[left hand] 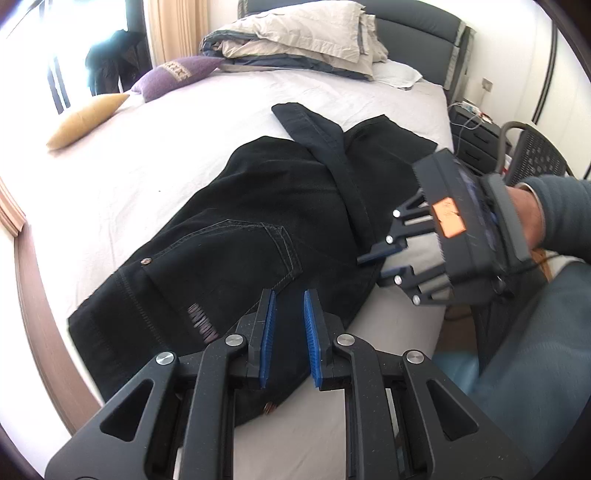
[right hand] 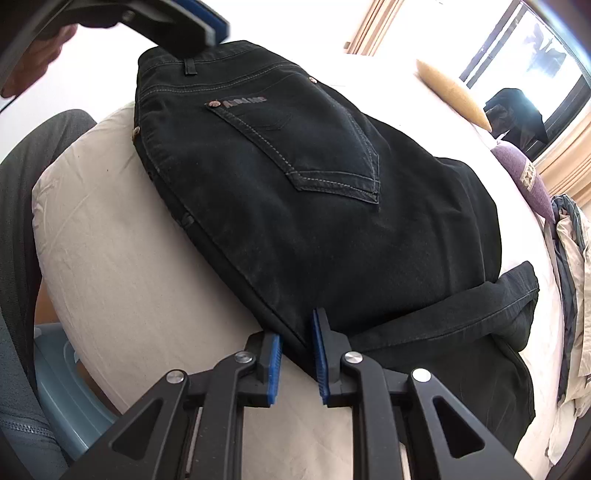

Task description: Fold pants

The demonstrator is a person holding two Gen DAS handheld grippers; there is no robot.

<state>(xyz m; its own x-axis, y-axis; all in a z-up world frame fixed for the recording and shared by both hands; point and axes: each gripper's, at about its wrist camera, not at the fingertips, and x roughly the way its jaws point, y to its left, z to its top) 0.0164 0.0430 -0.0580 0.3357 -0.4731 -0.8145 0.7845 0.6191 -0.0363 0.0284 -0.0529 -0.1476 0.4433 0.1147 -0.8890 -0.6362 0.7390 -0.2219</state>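
Black jeans (left hand: pixel 240 221) lie folded on the white bed sheet (left hand: pixel 184 129), waistband toward the near edge and a leg end doubled back across the top. My left gripper (left hand: pixel 289 295) hovers over the waistband corner, its blue pads apart with nothing pinched. A hand (left hand: pixel 524 214) holds my right gripper (left hand: pixel 371 267) at the jeans' right edge. In the right wrist view the jeans (right hand: pixel 314 166) show a back pocket, and my right gripper (right hand: pixel 297 325) straddles their folded edge, pads apart and not pressing. One left gripper finger (right hand: pixel 207 26) is over the waistband.
A yellow pillow (left hand: pixel 86 120), a purple pillow (left hand: pixel 173 75) and a heap of bedding (left hand: pixel 295 40) sit at the bed's far end. A nightstand (left hand: pixel 476 136) and a mesh chair (left hand: pixel 539 155) stand beside the bed. A wooden bed frame (left hand: pixel 33 295) runs along the left. A blue stool (right hand: pixel 62 369) is below.
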